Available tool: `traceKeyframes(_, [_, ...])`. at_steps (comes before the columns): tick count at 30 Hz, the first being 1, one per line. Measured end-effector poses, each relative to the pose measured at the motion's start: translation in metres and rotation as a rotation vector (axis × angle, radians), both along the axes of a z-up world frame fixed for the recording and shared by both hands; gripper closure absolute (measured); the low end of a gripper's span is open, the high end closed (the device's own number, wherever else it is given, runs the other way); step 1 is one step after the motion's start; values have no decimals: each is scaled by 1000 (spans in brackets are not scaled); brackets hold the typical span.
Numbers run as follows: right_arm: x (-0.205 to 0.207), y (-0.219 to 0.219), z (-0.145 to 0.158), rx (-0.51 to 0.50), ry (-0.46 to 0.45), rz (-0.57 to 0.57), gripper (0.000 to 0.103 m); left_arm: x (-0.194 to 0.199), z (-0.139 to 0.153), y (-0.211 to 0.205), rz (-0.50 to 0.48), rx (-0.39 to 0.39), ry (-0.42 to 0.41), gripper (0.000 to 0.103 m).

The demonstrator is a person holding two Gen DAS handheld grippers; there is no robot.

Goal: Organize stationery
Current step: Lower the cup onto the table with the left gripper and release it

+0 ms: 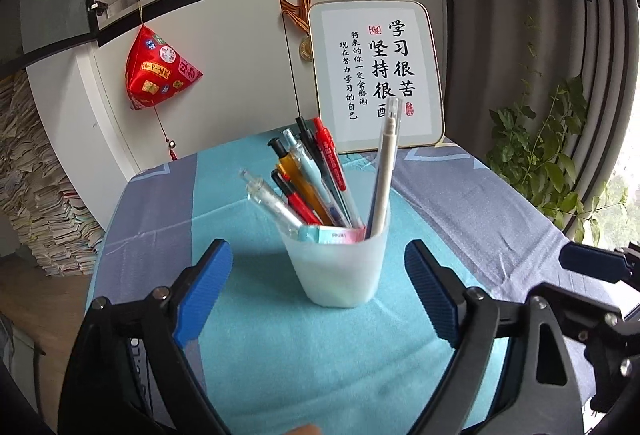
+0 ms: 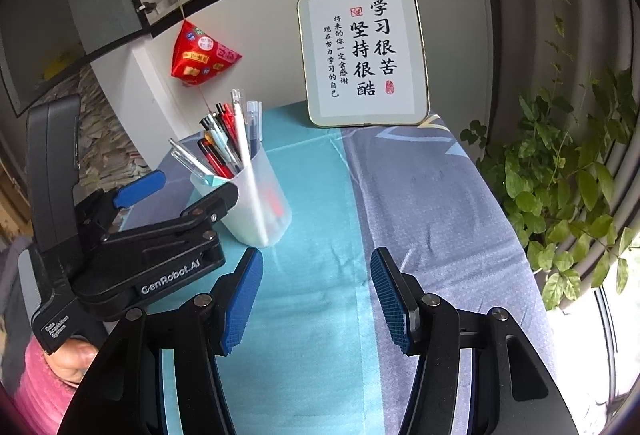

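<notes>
A frosted white pen cup stands on the blue tablecloth, holding several pens that lean left and one white capped pen that leans right. An eraser shows at its rim. My left gripper is open, its blue pads on either side of the cup without touching it. In the right wrist view the cup stands at centre left with the left gripper in front of it. My right gripper is open and empty over the cloth, to the right of the cup.
A framed calligraphy board leans against the cabinet at the table's back edge. A red hanging ornament is on the cabinet at left. A leafy plant stands beyond the table's right edge. Stacked papers are at far left.
</notes>
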State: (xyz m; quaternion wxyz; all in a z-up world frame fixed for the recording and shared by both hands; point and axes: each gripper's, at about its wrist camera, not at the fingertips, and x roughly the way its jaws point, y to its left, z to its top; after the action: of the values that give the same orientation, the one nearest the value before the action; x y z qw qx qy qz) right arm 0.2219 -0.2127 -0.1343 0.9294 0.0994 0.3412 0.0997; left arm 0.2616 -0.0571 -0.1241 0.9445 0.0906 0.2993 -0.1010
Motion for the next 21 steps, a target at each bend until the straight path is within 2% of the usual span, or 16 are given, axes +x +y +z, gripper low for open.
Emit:
traceKeyframes(5, [-13,12,18,-32,-39,15,46,-33,18,12,34,-20,19,15])
traceKeyframes(9, [-25,21,31,-71,-63,-3,46,-67,49,24,59,-43,-50,14])
traceKeyframes(11, [-33,22,39,-66,-78,-3,46,-81,58,29,109,-24,-83,14])
traceKeyframes(14, [-44,27,48,-82,-92,-5,46,-98,60,34,152,-16,-109,3])
traceKeyframes(21, [-66,39,57,-106,-90,-17,46,-127,62,43,161,-49,-86,3])
